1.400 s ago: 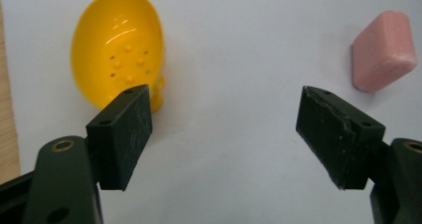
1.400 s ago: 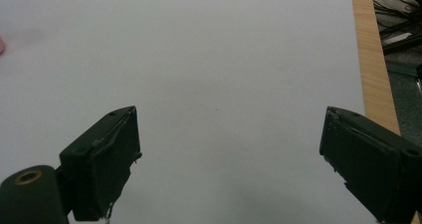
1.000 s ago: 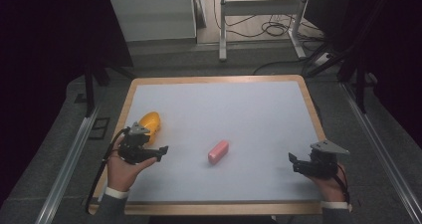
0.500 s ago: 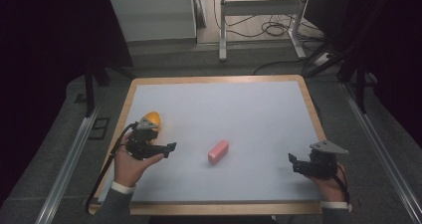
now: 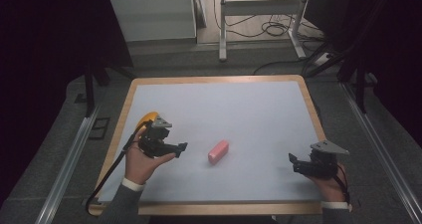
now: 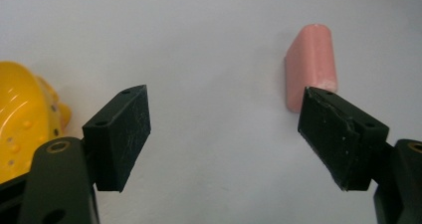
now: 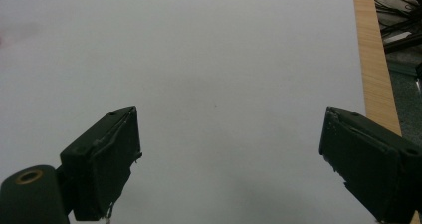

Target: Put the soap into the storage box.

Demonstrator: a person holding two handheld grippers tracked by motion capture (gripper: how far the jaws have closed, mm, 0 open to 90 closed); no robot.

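Left tool (image 5: 180,146) sits at the near-left of the tabletop (image 5: 249,104), held low in the person's left hand (image 5: 142,162). Its jaws are spread wide and point across the white surface toward the pink block (image 5: 218,151). In the left gripper view the block (image 6: 311,64) lies flat on the surface just past the right-hand jaw, off the centreline between the two jaws and not touched by either. Judgement: this is an approach with the tool released. The wide spread gives room to straddle the block, but the tool would need to shift sideways to bring the block between the jaws before clenching.

The block lies near the middle of the tabletop, slightly toward the near edge, its long axis running diagonally. It stands alone, well apart from everything else.

A yellow object (image 5: 148,118) lies just behind the left tool, near the left edge. In the left gripper view it shows as a yellow curved surface with small dots (image 6: 22,119), beside the left-hand jaw. I cannot tell what it is.

Right tool (image 5: 293,163) rests at the near-right corner, in the right hand (image 5: 331,184). Its jaws are also spread and grasp nothing; the right gripper view shows bare white surface ahead and the wooden border (image 7: 373,59). Judgement: parked clear so the left has free reach.

Containers: none on the tabletop.
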